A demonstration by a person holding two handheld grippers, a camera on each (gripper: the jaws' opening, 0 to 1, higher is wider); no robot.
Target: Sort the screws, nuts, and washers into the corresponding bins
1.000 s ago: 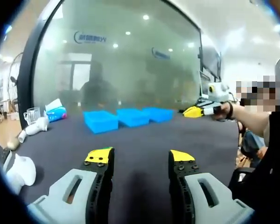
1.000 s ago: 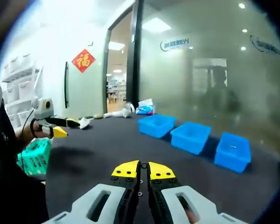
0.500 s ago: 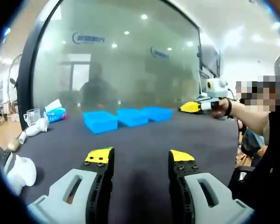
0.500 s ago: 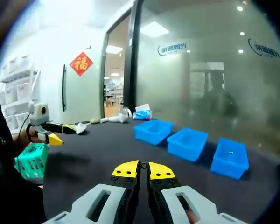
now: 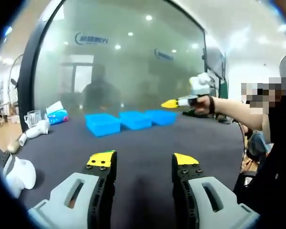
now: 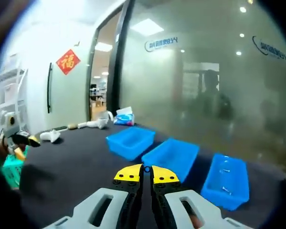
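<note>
- In the left gripper view, the left gripper (image 5: pixel 144 164) is hanging low over the dark table (image 5: pixel 143 138), its yellow-tipped jaws standing wide apart with nothing between them.
- Three blue bins (image 5: pixel 128 120) are sitting in a row at the far side of the table, in front of a frosted glass wall (image 5: pixel 124 62).
- The right gripper (image 5: pixel 170 103) is reaching in from the right, held in a person's hand (image 5: pixel 203 104) above the table near the rightmost bin; its yellow tips seem to be pressed together.
- In the right gripper view, the right gripper (image 6: pixel 147 173) is pointing at the bins (image 6: pixel 174 155), its jaws closed tip to tip; whether anything small is pinched there is too hard to make out.
- A few small pieces of hardware (image 6: pixel 224 179), perhaps screws, are lying in the nearest right-hand bin.
- The left gripper (image 6: pixel 24 140) is showing at the left edge.
- A white object (image 5: pixel 20 174) is lying on the table's left side.
</note>
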